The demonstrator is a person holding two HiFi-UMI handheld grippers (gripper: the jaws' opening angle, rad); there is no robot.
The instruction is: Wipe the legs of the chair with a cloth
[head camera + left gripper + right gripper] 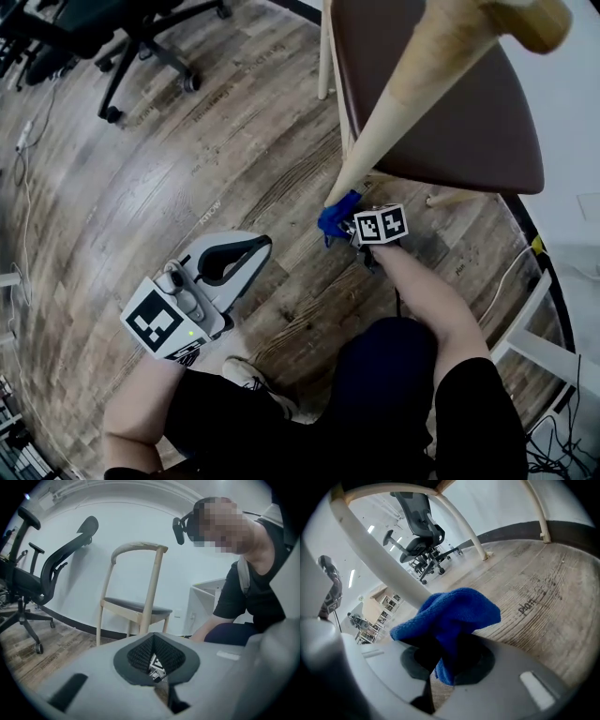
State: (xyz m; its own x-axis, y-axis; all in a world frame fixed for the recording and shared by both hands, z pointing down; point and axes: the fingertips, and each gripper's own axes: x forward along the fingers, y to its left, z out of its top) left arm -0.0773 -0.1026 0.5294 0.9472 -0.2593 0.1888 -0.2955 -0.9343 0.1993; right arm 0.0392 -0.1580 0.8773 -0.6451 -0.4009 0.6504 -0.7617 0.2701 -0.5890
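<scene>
- You have one wooden chair with a brown seat. The left gripper view shows four pale legs.
- One cloth: blue, fuzzy, bunched into a wad, pressed against the lower end of the nearest leg, close to the plank floor.
- You hold two grippers. Your right gripper is clenched on the cloth. Your left gripper has its jaws together on nothing and sits well apart from the chair.
</scene>
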